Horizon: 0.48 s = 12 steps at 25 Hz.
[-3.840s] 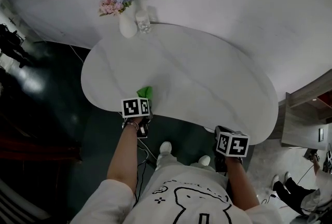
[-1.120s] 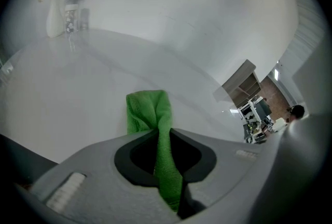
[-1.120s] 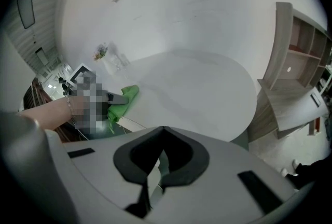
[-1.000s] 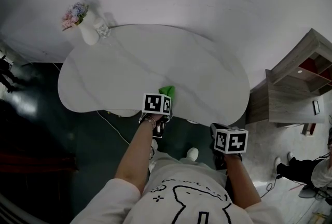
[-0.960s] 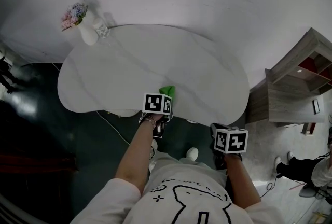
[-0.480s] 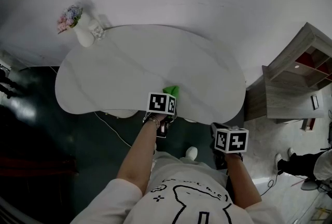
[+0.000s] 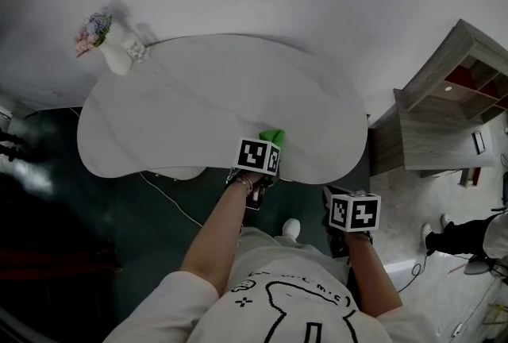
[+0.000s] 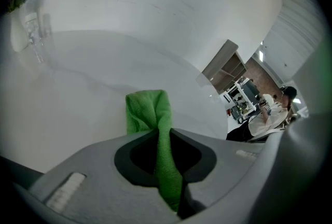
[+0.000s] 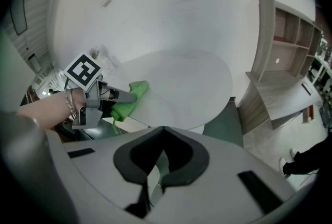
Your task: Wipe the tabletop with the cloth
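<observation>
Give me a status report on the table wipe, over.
Left gripper shut on green cloth at near edge of table. Right gripper shut, empty, off it. Vase and glass far end, clear.

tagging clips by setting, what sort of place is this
Probably a staged corner of an office or lab: a curved white table with a vase of flowers against a plain wall, a wooden shelf unit beside it, another person in the background.

My head cam looks steeply down on the white table (image 7: 214,95) from over its near edge. Left gripper cam sits close and low at that edge, facing across. Right gripper cam hangs off the near-right edge, farther back. All three share the green cloth (image 8: 148,111).
</observation>
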Each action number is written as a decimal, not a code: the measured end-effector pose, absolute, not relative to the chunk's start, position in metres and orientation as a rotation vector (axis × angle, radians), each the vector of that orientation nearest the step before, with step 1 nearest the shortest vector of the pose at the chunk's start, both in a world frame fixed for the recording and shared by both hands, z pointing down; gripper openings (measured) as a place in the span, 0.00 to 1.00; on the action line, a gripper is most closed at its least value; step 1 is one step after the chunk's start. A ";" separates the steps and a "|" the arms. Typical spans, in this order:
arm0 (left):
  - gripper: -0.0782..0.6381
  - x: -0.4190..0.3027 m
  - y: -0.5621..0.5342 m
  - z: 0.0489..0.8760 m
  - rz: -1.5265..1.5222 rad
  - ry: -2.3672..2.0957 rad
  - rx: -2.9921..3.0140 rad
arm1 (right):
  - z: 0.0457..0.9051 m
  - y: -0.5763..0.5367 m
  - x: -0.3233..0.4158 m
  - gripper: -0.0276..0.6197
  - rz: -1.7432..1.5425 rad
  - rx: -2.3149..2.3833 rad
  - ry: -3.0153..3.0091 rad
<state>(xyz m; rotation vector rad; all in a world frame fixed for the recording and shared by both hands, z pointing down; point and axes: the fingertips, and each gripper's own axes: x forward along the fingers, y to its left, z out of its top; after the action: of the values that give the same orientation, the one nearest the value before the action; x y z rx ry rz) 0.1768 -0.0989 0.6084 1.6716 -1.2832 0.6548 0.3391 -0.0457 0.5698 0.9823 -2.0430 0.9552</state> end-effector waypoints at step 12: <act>0.18 0.242 -0.101 0.609 0.706 -1.136 1.780 | 0.573 -0.039 0.363 0.04 0.990 1.036 -2.025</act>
<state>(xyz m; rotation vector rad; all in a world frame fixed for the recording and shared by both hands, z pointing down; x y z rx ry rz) 0.2422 -0.1011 0.6093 1.7800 -1.1356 0.7063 0.3631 -0.0390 0.5734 1.0363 -2.0250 0.9905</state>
